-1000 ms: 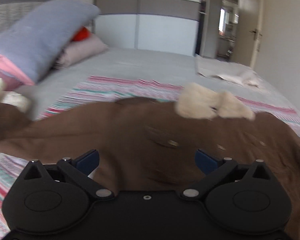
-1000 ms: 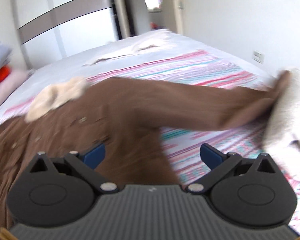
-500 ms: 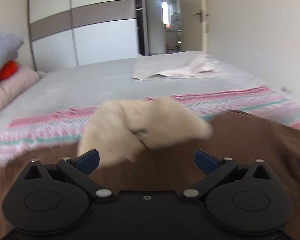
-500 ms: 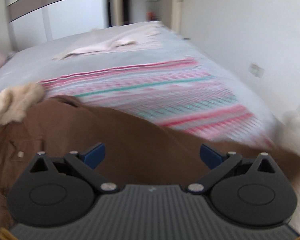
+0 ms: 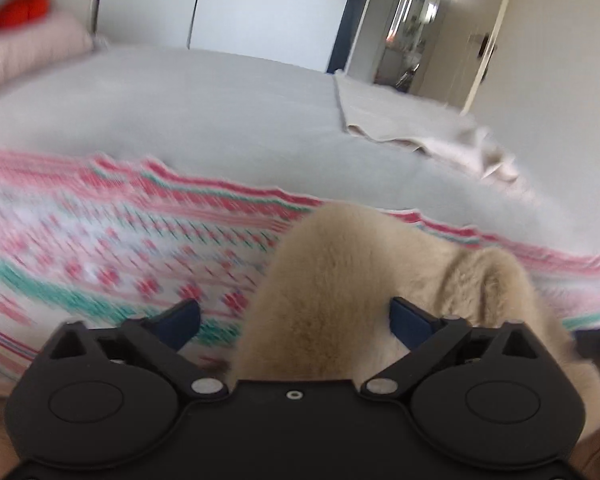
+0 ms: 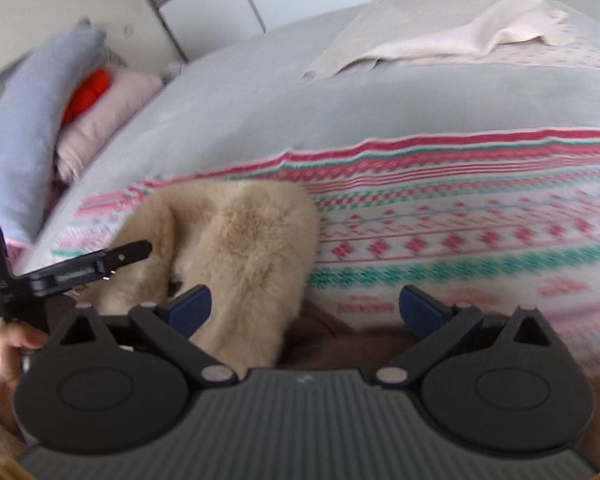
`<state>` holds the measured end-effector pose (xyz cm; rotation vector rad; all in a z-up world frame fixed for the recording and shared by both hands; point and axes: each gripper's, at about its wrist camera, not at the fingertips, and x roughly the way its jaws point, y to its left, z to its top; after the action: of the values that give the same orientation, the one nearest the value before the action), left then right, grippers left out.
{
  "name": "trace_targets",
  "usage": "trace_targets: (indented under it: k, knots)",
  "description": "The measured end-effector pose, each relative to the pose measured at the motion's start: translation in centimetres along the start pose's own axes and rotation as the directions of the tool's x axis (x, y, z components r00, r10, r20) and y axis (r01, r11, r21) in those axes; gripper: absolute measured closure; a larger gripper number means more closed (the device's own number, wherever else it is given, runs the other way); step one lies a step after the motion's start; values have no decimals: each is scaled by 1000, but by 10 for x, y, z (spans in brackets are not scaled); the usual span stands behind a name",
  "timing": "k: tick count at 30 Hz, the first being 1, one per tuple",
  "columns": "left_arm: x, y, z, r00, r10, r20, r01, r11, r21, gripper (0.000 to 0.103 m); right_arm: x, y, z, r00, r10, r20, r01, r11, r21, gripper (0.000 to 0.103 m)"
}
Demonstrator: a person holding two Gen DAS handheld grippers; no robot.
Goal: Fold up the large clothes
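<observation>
A brown coat with a cream fur collar [image 5: 340, 280] lies on the patterned blanket [image 5: 100, 248] on the bed. In the left wrist view the collar fills the space between the wide-apart fingers of my left gripper [image 5: 294, 316], which is open. In the right wrist view the collar [image 6: 240, 248] lies left of centre, over the left finger of my open right gripper [image 6: 304, 300]. A little brown coat fabric [image 6: 324, 332] shows under the right gripper. My left gripper's body [image 6: 72, 272] sits at the collar's left side in the right wrist view.
A folded cream cloth [image 6: 440, 36] lies at the far side of the grey bed [image 5: 200, 112]. Blue, pink and orange pillows [image 6: 28, 128] are stacked at the left. Wardrobe doors [image 5: 228, 12] and an open doorway [image 5: 412, 32] stand behind the bed.
Both grippers have swung in over the fur collar, which now sits close between the fingers. The spread brown coat body has dropped almost out of both views.
</observation>
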<state>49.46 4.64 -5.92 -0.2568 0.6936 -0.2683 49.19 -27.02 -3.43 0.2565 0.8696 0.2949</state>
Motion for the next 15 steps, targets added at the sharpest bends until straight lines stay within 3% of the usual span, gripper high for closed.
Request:
trace_targets:
  k: [2,3,4,5,7,8,12,14,15]
  knots:
    - [-2,9,-13,994,-103,37,105,993,-54,52,21,5,-1,999,-5,-51,3,999,-32,6]
    - [-4,13,-16,987,-160,29,161,984,-79,67,28,7,-3,997,-8,-71,4,998,-58,16]
    - [-7,13,-16,987,-157,27,159,984,-82,74,32,9,-6,996,7,-89,-14,997,-82,26]
    - [-13,11,-15,986,-163,40,165,985,-54,77,33,12,-10,995,38,-96,-48,994,-97,50]
    - [-29,8,-18,979,-177,98,180,983,-25,79,29,16,-14,992,70,-107,-81,992,-101,63]
    - [-37,6,-18,976,-180,127,183,983,-15,80,25,19,-14,993,64,-98,-75,990,-118,79]
    - [-58,-4,-15,956,-167,242,168,986,16,80,-13,54,-21,996,22,86,-4,977,-212,86]
    - [-63,-5,-15,947,-158,278,152,987,44,80,-34,77,-29,974,21,227,52,949,-311,86]
    - [-60,-8,-13,953,-138,270,127,990,58,78,-37,83,-32,960,23,278,75,938,-338,86]
